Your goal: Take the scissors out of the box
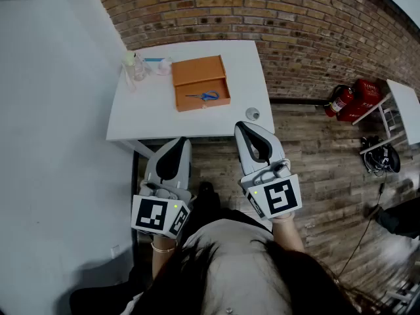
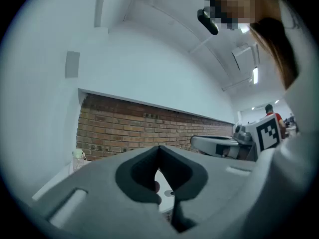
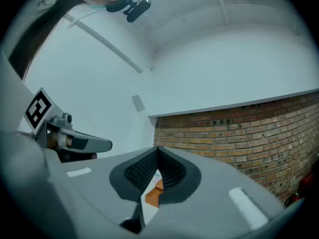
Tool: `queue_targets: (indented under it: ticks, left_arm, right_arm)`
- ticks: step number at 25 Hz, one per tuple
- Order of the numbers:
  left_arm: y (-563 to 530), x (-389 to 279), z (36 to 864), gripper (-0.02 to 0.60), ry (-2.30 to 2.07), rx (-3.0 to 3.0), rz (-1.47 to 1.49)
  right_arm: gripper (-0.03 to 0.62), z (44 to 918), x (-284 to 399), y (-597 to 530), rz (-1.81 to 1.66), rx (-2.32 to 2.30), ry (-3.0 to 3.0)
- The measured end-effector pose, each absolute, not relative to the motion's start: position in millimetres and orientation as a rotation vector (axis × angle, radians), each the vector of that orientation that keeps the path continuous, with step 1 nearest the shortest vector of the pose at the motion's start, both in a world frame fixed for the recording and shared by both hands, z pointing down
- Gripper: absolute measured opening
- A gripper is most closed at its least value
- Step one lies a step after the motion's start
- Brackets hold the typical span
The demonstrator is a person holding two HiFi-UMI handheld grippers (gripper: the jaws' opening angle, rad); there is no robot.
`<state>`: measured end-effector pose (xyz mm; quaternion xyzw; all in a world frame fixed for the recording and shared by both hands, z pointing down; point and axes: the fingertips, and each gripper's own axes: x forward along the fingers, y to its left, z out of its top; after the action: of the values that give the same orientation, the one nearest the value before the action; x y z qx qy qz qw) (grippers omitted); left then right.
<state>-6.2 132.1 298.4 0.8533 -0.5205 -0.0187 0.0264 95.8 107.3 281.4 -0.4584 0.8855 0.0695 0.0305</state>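
An open orange box [image 1: 200, 82] lies on the white table [image 1: 144, 110], and blue-handled scissors [image 1: 207, 96] rest inside its lower half. Both grippers hover short of the table's near edge, well apart from the box. My left gripper [image 1: 178, 141] has its jaws shut with nothing in them, and they meet at the tip in the left gripper view [image 2: 159, 148]. My right gripper [image 1: 244, 125] is shut and empty as well [image 3: 158, 149]. A sliver of the orange box [image 3: 155, 193] shows through the hollow behind its jaws.
A clear bottle [image 1: 134, 67] and small items [image 1: 159, 63] stand at the table's far left. A small round object [image 1: 252, 113] sits near the front right corner. A fire extinguisher [image 1: 341, 100] and another white table [image 1: 405, 107] are at the right, by the brick wall [image 1: 295, 18].
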Motion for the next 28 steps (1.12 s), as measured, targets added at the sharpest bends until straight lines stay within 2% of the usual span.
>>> queue_targets:
  ticks: [13, 28]
  left_arm:
    - [92.1, -19.1, 292.6, 0.000, -1.588, 2.648, -0.065]
    - [55.5, -49.4, 297.0, 0.000, -1.581, 2.657, -0.076]
  right_arm:
    - [0.003, 266.7, 87.9, 80.0, 0.125, -1.370, 2.667]
    - [0.003, 270.7, 51.7, 44.6, 0.201, -1.407, 2.698]
